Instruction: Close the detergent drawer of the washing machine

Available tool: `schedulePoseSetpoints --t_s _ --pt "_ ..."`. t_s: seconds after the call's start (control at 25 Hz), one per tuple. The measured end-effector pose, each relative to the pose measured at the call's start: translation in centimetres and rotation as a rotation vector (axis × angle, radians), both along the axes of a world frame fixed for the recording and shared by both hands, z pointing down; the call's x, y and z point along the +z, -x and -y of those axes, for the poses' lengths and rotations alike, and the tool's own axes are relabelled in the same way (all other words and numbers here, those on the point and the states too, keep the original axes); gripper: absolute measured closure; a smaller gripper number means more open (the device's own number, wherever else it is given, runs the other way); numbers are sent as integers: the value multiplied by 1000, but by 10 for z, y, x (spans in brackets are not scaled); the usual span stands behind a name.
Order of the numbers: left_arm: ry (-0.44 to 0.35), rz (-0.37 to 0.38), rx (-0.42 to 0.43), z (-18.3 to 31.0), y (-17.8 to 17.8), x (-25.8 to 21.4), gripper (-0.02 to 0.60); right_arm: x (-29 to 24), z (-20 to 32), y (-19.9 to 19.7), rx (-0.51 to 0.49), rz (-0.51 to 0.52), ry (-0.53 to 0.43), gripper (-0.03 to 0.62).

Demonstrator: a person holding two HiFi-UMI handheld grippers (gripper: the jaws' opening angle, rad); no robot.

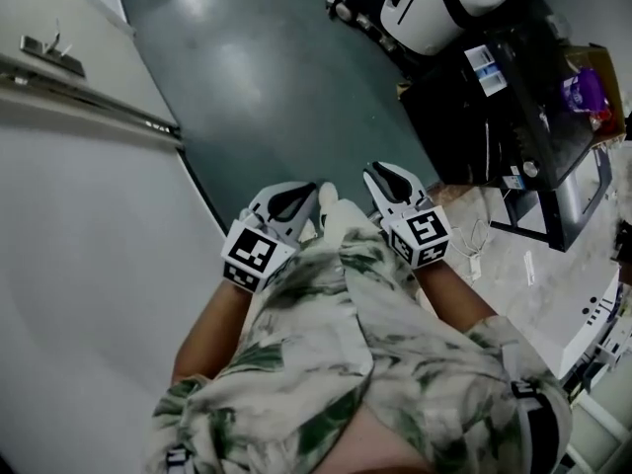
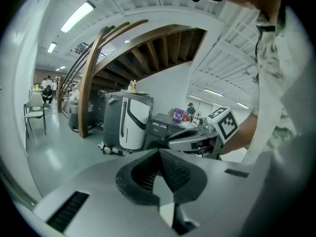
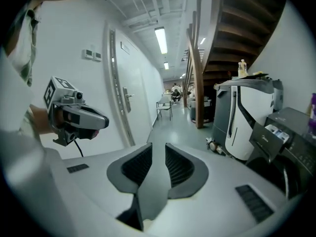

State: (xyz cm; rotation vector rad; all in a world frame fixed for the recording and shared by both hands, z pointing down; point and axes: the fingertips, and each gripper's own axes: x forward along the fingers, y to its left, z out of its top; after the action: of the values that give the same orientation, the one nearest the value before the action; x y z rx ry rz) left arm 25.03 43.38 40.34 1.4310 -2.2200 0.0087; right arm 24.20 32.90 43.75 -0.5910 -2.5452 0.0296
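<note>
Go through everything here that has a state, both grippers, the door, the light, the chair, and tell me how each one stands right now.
Left gripper: shut, fingertips together, nothing held.
Right gripper: open, nothing between the jaws.
White door: closed.
Ceiling light: on.
Chair: nobody sitting in it.

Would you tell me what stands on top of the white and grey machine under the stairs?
A small bottle stands on the machine, beside something flat, too small to tell. The top's far side is hidden.
</note>
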Motion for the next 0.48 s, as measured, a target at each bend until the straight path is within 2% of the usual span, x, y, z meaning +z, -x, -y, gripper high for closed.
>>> schedulePoseSetpoints --t_s 0.24,0.48 --pt "10 -13 54 32 57 12 558 20 36 49 80 -27 3 500" --pt "56 1 143 78 129 0 558 18 87 125 168 -9 29 499"
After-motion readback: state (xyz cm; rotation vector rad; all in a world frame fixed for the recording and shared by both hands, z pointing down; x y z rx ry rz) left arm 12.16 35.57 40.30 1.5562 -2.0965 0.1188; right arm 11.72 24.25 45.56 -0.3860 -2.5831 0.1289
